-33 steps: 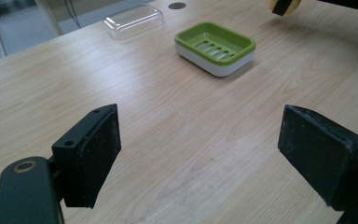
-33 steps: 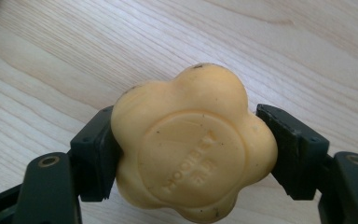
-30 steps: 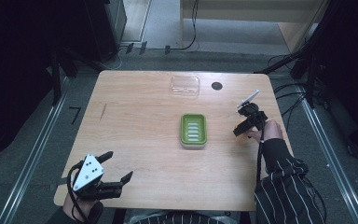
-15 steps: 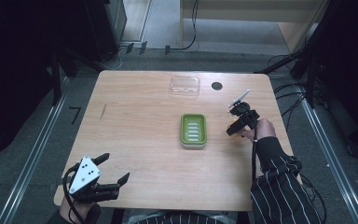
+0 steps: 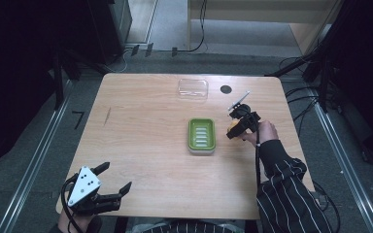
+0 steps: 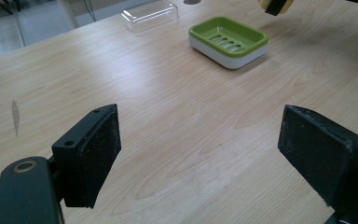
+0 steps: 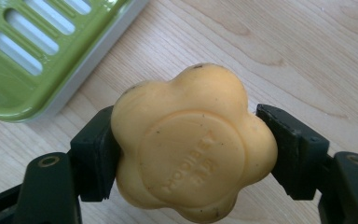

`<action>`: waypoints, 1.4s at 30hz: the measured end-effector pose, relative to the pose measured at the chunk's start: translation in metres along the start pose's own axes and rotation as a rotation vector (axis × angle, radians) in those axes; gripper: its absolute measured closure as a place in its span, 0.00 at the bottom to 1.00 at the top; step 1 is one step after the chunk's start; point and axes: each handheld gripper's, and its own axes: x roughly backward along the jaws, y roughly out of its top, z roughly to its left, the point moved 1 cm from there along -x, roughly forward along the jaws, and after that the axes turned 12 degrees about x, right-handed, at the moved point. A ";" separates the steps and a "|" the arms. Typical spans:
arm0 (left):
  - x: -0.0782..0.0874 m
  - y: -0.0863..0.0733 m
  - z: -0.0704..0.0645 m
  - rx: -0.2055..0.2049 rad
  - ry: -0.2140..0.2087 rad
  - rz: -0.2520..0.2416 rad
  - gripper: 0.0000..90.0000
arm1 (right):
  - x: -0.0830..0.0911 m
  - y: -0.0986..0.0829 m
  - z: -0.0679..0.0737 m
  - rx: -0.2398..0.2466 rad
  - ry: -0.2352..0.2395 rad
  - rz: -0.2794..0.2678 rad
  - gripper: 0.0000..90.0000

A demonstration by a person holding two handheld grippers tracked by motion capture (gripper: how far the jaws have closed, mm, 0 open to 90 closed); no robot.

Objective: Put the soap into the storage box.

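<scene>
Right tongs (image 7: 186, 144) are clamped on the yellow flower-shaped soap (image 7: 193, 142), one pad on each side lobe, carried just off the desk (image 5: 145, 126) at about 3 o'clock of the green soap dish (image 5: 201, 136), close beside it but not yet over it. Left tongs (image 5: 108, 188) sit wide apart and idle at the desk's 7 o'clock corner, holding nothing, well clear. Risks as I see them: the grip is on rounded, likely slick lobes, so any twist or a slack squeeze could let the soap rotate or squirt out and land on the wood. The dish is a slotted green tray in a white base; coming in low from 3 o'clock could clip its rim and shove or tip the dish, since nothing braces it. Releasing off-centre could leave the soap perched on the rim, from where it would likely slide off. The clear lid (image 5: 193, 89) at 12 o'clock of the dish is far enough away not to interfere. Cable on the right side could tug the wrist mid-placement.
</scene>
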 end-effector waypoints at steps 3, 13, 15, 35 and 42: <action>0.001 -0.001 0.000 0.004 0.006 -0.004 0.15 | 0.001 0.002 0.002 0.011 0.000 -0.004 0.31; 0.004 -0.003 0.002 0.010 0.012 -0.005 0.15 | 0.001 0.010 0.008 0.027 0.004 -0.020 0.31; 0.005 -0.003 0.002 0.014 0.014 -0.008 0.15 | 0.001 0.011 0.009 0.027 0.004 -0.020 0.31; 0.012 -0.007 0.003 0.026 0.037 -0.006 0.15 | 0.006 0.033 0.022 0.081 0.007 -0.066 0.31; 0.013 -0.008 0.002 0.032 0.042 -0.008 0.15 | 0.008 0.040 0.029 0.105 0.010 -0.088 0.31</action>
